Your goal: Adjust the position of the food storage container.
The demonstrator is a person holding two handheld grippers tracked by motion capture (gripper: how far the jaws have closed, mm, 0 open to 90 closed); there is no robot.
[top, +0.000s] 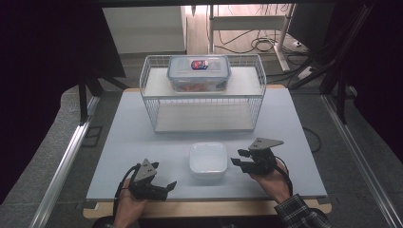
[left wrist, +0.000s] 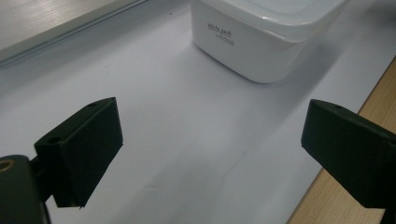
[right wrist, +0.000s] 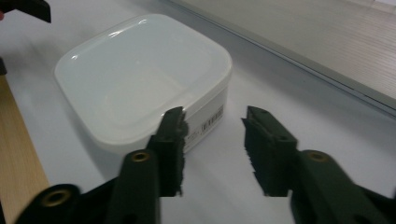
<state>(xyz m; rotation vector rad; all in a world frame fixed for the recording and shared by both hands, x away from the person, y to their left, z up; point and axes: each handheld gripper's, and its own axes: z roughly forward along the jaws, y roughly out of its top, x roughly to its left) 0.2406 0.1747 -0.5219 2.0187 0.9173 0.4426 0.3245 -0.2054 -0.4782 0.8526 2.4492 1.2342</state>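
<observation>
Resting low at the near edge of the pale grey table (top: 119,156), the left gripper (top: 161,188) has its fingers (left wrist: 81,151) spread wide with nothing between them, aimed across the bare surface toward the square white lidded plastic container (top: 207,160), which sits well in front of it. That container stands flat on the table, near the front edge and about midway between the two hands. The right gripper (top: 241,158) sits just beside the container's right side, its black ridged fingers (right wrist: 173,140) parted about halfway, with only bare table between them; in the right gripper view one finger stands close against the container's labelled wall, though I cannot tell whether it touches. Nothing is gripped, so the white container looks released or not yet picked up. Farther back stands the white wire two-tier rack (top: 152,102); its lower shelf is bare, while the upper shelf carries a clear rectangular plastic box with a blue-clipped lid (top: 199,72). Judging from this, one container is already shelved, and moving the white one onto the rack would remain undone.
</observation>
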